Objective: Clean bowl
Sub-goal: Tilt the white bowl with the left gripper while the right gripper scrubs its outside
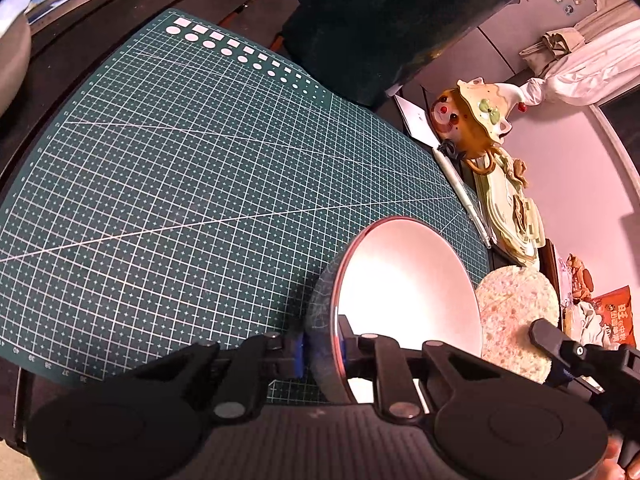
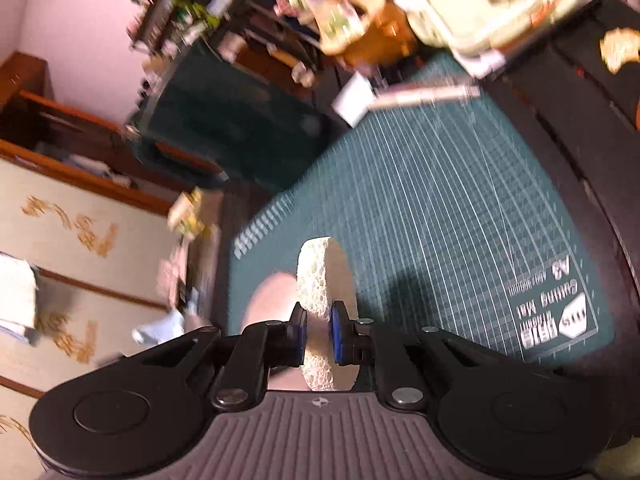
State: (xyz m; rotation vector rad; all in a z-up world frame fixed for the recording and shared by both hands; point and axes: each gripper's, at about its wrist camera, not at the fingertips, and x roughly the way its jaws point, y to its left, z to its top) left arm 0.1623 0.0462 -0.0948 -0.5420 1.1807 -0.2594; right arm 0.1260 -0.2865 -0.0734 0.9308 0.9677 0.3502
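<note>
Holding the bowl (image 1: pixel 404 292) by its rim, the left gripper (image 1: pixel 322 350) has one finger outside and one inside the wall, clamped tight, with the bowl tipped on edge above the green cutting mat (image 1: pixel 192 184). The right gripper (image 2: pixel 318 330) is pinched shut on a round sponge (image 2: pixel 320 280), which sits just beside the bowl's open side, at or near the rim. Looks like the wiping step to me, though I can't tell how far along; the white inside looks clean. Any further wiping needs the sponge face pressed flat against the inside. Clutter nearby: a ceramic cat figure (image 1: pixel 476 120) and a pen (image 1: pixel 464 196), both clear of the bowl.
</note>
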